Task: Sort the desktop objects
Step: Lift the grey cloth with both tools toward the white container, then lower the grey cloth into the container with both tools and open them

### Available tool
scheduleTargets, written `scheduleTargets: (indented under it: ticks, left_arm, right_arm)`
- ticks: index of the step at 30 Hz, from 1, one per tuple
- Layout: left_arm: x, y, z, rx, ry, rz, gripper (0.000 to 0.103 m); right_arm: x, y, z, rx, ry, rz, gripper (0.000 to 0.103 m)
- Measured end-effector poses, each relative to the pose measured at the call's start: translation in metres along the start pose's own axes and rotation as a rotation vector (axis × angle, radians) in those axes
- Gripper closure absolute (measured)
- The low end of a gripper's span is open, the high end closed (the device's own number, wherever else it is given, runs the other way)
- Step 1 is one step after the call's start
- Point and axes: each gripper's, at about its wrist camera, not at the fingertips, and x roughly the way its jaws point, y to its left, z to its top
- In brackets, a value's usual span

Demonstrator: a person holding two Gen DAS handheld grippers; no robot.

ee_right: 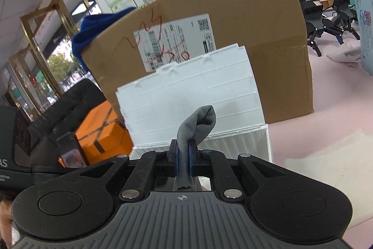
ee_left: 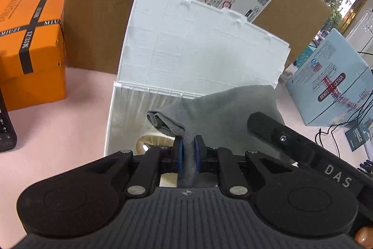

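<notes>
grey cloth (ee_left: 221,109) hides white box (ee_left: 130,123) interior

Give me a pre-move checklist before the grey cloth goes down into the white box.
1. Left gripper shut on the grey cloth: ok.
2. Right gripper shut on the same cloth: ok.
3. White box lid open, leaning back against the cardboard box: ok.
4. Cloth held above the box opening: ok, it hangs over the front part of the box.
5. Room inside the box: cannot tell; a pale ring-shaped object already lies in it and the cloth hides the rest.
6. Orange box and light blue box clear of the path: ok, both stand off to the sides.
</notes>
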Motion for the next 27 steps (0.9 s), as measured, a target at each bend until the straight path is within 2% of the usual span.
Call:
scheduleTargets:
  ticks: [13,15,16,27]
  left_arm:
    - [0.035,-0.004,-0.001,0.021,0.073,0.054,0.093]
    - [0.039,-0.005,-0.002,0.025,0.080,0.057,0.088]
    - [0.040,-0.006,-0.002,0.029,0.081,0.057,0.086]
    - [0.053,-0.024,-0.002,0.062,0.079,0.077,0.085]
  right_arm:
    - [0.028,-0.008,-0.012,-0.040,0.068,-0.088,0.095]
    - [0.030,-0.008,-0.014,-0.044,0.072,-0.097,0.095]
    - [0.030,-0.008,-0.014,-0.047,0.072,-0.104,0.095]
    - [0.036,-0.008,-0.017,-0.078,0.075,-0.156,0.095]
